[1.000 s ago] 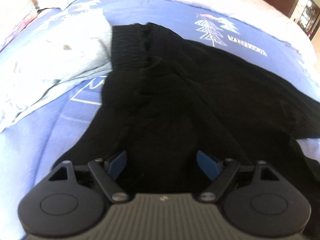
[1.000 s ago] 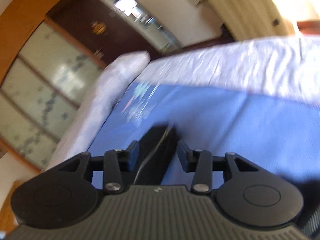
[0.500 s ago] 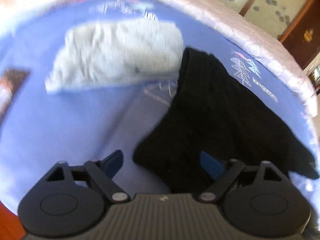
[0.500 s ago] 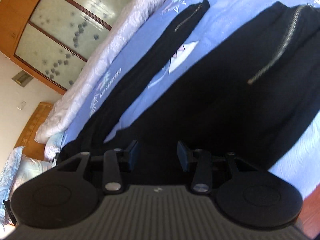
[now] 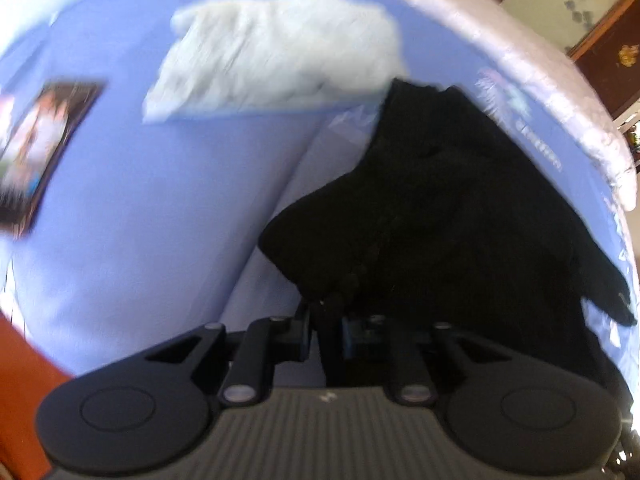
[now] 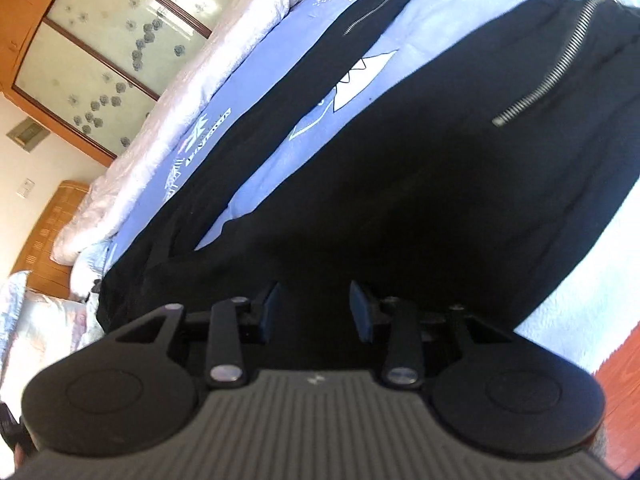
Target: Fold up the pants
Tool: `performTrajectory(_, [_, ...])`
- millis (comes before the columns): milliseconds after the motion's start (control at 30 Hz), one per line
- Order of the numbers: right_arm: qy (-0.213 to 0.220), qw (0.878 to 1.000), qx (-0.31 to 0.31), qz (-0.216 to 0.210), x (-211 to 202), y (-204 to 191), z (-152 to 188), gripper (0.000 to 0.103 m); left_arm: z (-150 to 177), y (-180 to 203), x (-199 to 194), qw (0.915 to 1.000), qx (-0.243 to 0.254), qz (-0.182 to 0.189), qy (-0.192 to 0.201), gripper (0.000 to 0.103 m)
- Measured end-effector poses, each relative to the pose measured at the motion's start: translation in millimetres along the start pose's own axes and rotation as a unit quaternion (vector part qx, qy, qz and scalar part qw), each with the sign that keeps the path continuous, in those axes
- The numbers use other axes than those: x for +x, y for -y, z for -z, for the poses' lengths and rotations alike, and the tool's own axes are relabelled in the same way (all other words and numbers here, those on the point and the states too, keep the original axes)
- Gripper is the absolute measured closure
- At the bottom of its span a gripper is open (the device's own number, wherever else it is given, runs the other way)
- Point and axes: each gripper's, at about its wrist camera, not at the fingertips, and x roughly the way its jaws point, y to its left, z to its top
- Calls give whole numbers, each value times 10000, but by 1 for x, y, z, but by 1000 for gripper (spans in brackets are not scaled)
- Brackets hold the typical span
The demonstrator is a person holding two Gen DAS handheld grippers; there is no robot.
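Observation:
Black pants lie on a blue bed sheet. My left gripper is shut on a bunched fold of the pants' near edge, and the cloth rises from its blue pads. In the right wrist view the pants spread out with both legs running away; a silver zipper shows on the near leg and another zipper on the far leg. My right gripper is open just above the black cloth, with nothing between its pads.
A pale grey folded garment lies beyond the pants. A dark picture book or tablet lies at the left. A white quilt runs along the bed's far edge. A wooden wardrobe with glass doors stands behind. The bed's edge and red-brown floor are at the right.
My left gripper has closed on the pants' edge; it was open half a second ago. My right gripper has moved slightly closer over the pants and stays open.

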Motion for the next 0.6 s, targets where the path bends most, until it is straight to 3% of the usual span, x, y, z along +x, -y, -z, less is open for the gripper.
performTrajectory(33, [18, 10000, 60, -37, 1, 3, -1, 63, 3, -7, 9, 9999, -103, -32, -117, 88])
performTrajectory(100, [38, 9997, 186, -120, 3, 8, -2, 63, 4, -7, 14, 9997, -236, -7, 110, 85])
performTrajectory(233, [106, 9993, 237, -255, -6, 9, -7, 61, 3, 16, 12, 9992, 163, -332, 132, 75])
performTrajectory(333, [760, 9959, 358, -344, -40, 26, -12, 61, 3, 15, 6, 9998, 25, -172, 90, 59])
performTrajectory(433, [1470, 9866, 713, 17, -76, 52, -16, 60, 4, 9, -3, 9998, -167, -102, 63, 56])
performTrajectory(600, [2061, 9694, 1271, 413, -110, 84, -19, 60, -8, 2, -20, 9967, -274, -565, 513, 55])
